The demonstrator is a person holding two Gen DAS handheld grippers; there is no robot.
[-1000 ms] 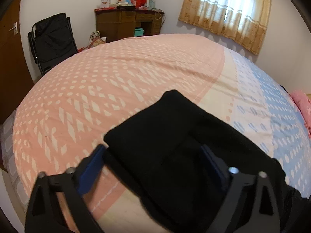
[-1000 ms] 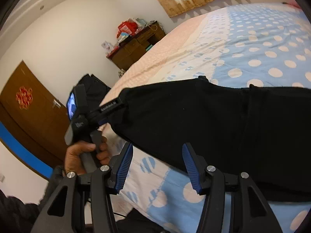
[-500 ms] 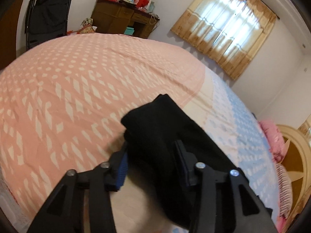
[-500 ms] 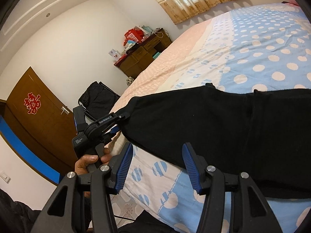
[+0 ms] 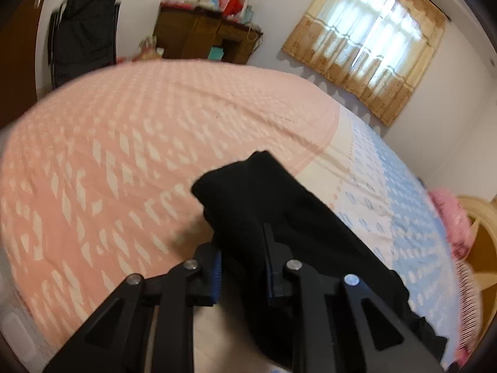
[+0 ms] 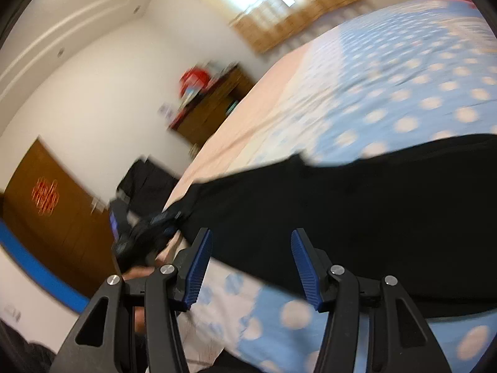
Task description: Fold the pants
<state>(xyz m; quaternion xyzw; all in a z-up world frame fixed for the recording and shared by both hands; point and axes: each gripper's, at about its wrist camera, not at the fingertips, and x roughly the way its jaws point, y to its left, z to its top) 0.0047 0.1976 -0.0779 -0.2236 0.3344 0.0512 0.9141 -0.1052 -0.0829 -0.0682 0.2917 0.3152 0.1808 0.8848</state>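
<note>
Pants (image 5: pixel 279 214) lie along bed's (image 5: pixel 130 161) near edge, long axis left-right. Left gripper (image 5: pixel 243 264) has just been closing, now clenched on leg end at left. Right gripper (image 6: pixel 251 267), jaws apart w/ nothing between, hovers just short of mid-leg fabric.

I can't read any writing here. The only sign is a red ornamental emblem (image 6: pixel 45 196) on the brown door (image 6: pixel 62 233) in my right view, too blurred to make out as characters.
</note>
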